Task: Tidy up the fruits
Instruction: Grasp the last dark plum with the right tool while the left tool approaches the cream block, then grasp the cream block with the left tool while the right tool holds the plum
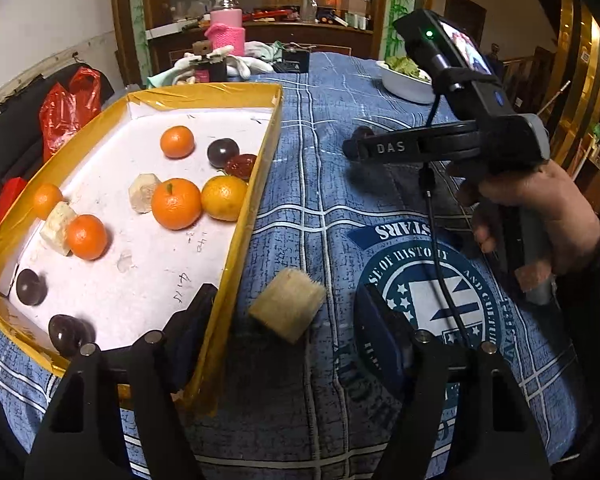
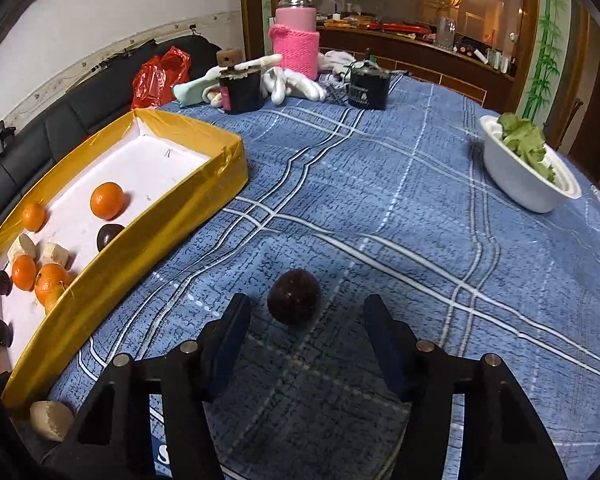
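Observation:
A yellow-rimmed tray (image 1: 256,168) with a white floor holds several oranges (image 1: 176,203), dark plums (image 1: 222,152), pale cut chunks (image 1: 143,192) and a red piece (image 1: 241,165). A pale chunk (image 1: 287,305) lies on the blue cloth just right of the tray, between my open left gripper's (image 1: 286,312) fingers. My right gripper (image 2: 304,312) is open, and a dark plum (image 2: 294,297) lies on the cloth between its fingertips. The tray (image 2: 160,216) is to its left. The right gripper also shows in the left wrist view (image 1: 354,148).
A white bowl of greens (image 2: 528,176) stands at the right. At the table's far end are a pink-sleeved jar (image 2: 296,36), two dark cans (image 2: 242,90), white gloves (image 2: 296,82). A red bag (image 2: 160,76) lies on the black sofa at left.

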A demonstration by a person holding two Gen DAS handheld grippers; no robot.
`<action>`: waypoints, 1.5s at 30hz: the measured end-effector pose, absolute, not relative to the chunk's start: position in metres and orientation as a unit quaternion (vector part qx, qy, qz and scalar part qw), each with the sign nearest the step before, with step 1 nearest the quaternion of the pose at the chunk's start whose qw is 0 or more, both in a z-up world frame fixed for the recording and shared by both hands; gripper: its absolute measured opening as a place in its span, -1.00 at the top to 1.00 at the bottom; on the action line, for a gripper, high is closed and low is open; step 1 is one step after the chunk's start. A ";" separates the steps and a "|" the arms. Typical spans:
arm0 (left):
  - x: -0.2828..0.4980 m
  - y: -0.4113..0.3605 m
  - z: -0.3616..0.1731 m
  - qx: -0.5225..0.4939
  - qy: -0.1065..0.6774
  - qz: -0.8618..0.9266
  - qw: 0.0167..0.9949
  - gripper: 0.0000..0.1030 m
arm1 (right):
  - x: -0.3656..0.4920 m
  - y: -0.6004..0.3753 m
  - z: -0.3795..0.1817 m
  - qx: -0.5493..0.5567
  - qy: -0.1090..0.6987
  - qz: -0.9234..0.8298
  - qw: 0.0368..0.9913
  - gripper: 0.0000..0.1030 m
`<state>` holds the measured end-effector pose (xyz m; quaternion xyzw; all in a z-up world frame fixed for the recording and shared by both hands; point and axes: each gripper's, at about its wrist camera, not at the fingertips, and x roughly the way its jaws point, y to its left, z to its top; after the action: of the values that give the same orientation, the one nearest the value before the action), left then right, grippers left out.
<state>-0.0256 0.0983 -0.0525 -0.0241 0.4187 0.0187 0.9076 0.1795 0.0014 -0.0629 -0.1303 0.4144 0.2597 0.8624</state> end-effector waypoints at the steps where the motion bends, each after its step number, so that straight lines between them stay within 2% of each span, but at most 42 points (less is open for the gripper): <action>1: -0.026 0.098 -0.053 -0.015 0.421 0.024 0.907 -0.27 | 0.180 0.002 -0.064 -0.131 0.414 0.261 0.862 -0.14; 2: -0.026 0.098 -0.054 -0.006 0.422 0.033 0.906 -0.05 | 0.180 0.003 -0.065 -0.130 0.414 0.262 0.862 -0.12; 3: -0.025 0.102 -0.054 -0.011 0.420 0.037 0.906 0.09 | 0.181 0.003 -0.065 -0.127 0.414 0.265 0.861 -0.11; 5: -0.023 0.108 -0.054 -0.022 0.421 0.042 0.906 0.24 | 0.182 0.003 -0.065 -0.123 0.415 0.271 0.860 -0.02; 9: -0.018 0.099 -0.056 0.004 0.428 0.051 0.902 0.30 | 0.181 0.004 -0.065 -0.124 0.415 0.278 0.858 0.09; 15: -0.021 0.101 -0.054 -0.003 0.426 0.041 0.904 0.42 | 0.179 0.005 -0.064 -0.128 0.418 0.277 0.856 0.50; 21: -0.029 0.107 -0.052 -0.023 0.409 0.030 0.912 0.42 | 0.176 -0.009 -0.063 -0.107 0.428 0.271 0.856 0.52; 24: -0.043 0.108 -0.039 -0.016 0.379 0.026 0.925 0.35 | 0.174 -0.011 -0.063 -0.105 0.429 0.270 0.856 0.51; 25: -0.051 0.106 -0.031 -0.005 0.358 0.026 0.933 0.30 | 0.174 -0.011 -0.062 -0.106 0.430 0.268 0.856 0.51; 27: -0.067 0.096 -0.018 0.016 0.321 0.009 0.947 -0.05 | 0.174 -0.010 -0.062 -0.110 0.429 0.266 0.856 0.51; 29: -0.072 0.087 -0.016 0.024 0.312 -0.017 0.950 -0.14 | 0.174 -0.010 -0.063 -0.110 0.428 0.266 0.857 0.51; 33: -0.054 0.083 -0.038 0.007 0.364 -0.014 0.931 -0.13 | 0.173 -0.011 -0.063 -0.106 0.424 0.268 0.858 0.50; 36: -0.052 0.075 -0.039 0.014 0.362 -0.029 0.931 -0.13 | 0.173 -0.013 -0.063 -0.104 0.422 0.272 0.858 0.50; 40: -0.057 0.055 -0.031 0.064 0.319 -0.021 0.945 -0.13 | 0.174 -0.015 -0.063 -0.097 0.423 0.279 0.857 0.50; 43: -0.043 0.062 -0.047 0.059 0.353 0.006 0.934 -0.13 | 0.174 -0.016 -0.063 -0.094 0.424 0.281 0.856 0.50; 45: -0.042 0.067 -0.049 0.069 0.346 0.020 0.935 -0.12 | 0.174 -0.016 -0.062 -0.093 0.424 0.282 0.856 0.50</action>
<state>-0.0418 0.0667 -0.0487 0.0691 0.3463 0.0204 0.9354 0.1741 -0.0165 -0.0625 -0.0934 0.4243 0.2816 0.8555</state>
